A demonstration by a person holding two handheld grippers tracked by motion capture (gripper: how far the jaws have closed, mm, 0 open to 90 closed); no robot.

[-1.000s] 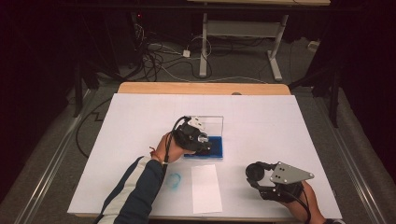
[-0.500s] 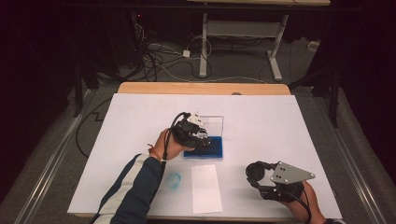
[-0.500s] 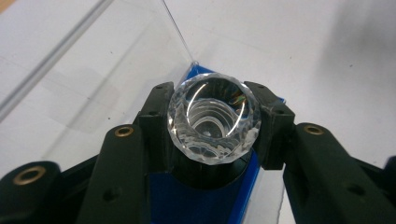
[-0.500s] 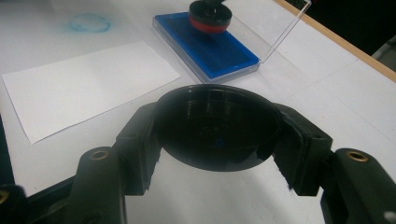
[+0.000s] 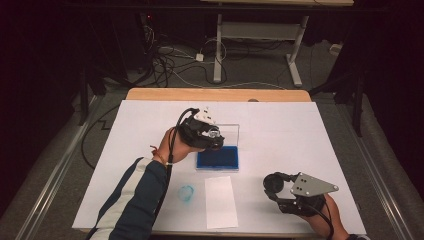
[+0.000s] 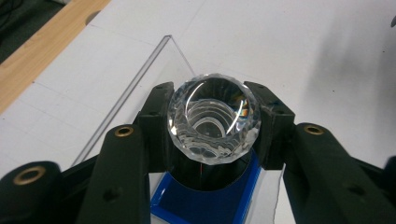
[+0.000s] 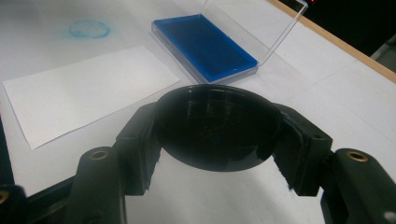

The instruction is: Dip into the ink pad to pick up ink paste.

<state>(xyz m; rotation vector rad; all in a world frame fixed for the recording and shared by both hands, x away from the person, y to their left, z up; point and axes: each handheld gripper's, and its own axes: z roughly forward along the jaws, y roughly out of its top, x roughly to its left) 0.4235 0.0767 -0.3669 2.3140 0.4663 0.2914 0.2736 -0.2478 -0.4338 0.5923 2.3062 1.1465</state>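
My left gripper (image 5: 209,136) is shut on a round stamp with a clear faceted crystal knob (image 6: 212,120), held by its dark body between the two jaws. It hovers over the back left part of the blue ink pad (image 5: 218,159), whose clear lid (image 5: 232,131) stands open behind it. Near the front right of the table, my right gripper (image 5: 276,186) is shut on a black round cap (image 7: 217,126). The cap's hollow side faces the camera in the right gripper view.
A white slip of paper (image 5: 220,201) lies in front of the ink pad, with a faint blue ring-shaped stamp mark (image 5: 186,193) to its left on the white table cover (image 5: 280,130). The wooden table edge (image 5: 215,94) runs along the back.
My left gripper with the stamp has shifted slightly away from the person, over the ink pad. The right gripper has stayed in place.
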